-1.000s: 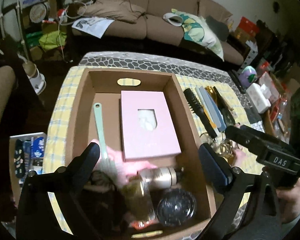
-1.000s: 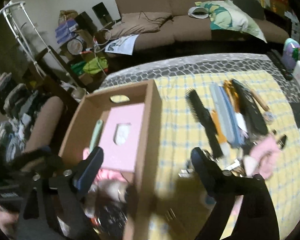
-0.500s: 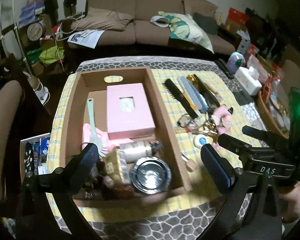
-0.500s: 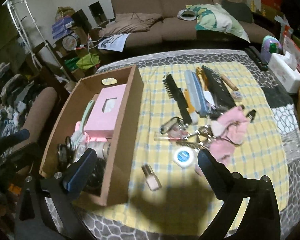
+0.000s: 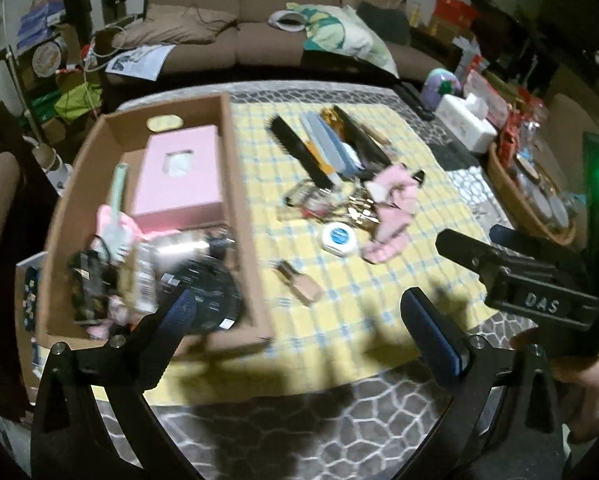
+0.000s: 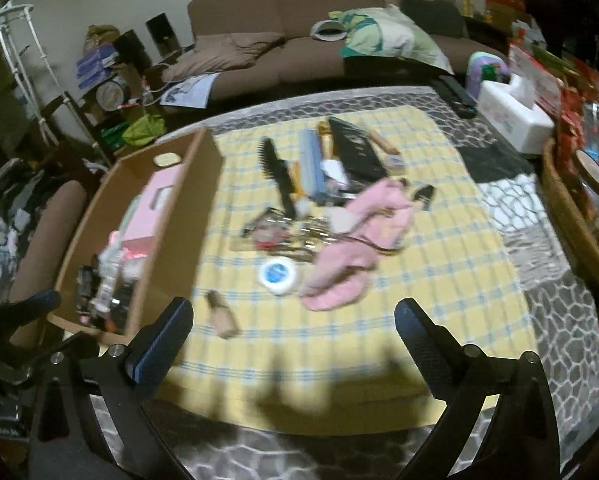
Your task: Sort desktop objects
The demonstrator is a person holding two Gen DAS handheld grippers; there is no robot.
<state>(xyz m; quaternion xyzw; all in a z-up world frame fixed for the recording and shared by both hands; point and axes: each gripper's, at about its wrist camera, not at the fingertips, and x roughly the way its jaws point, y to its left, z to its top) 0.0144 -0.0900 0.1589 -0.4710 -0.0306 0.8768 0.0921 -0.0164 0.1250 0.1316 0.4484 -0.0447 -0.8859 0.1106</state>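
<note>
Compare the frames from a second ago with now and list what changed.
Both grippers pulled back from the cardboard box: the left gripper had hovered low over its contents, the right gripper beside it. Both now sit higher, over the table's near edge, open and empty. Box contents and the loose items on the yellow cloth lie unchanged.

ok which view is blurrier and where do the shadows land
Left wrist: motion smear worst over the cardboard box. Right wrist: softer blur, round white tin still readable. Both: dark gripper shadows on the near yellow checked cloth; fisheye bends the edges.
</note>
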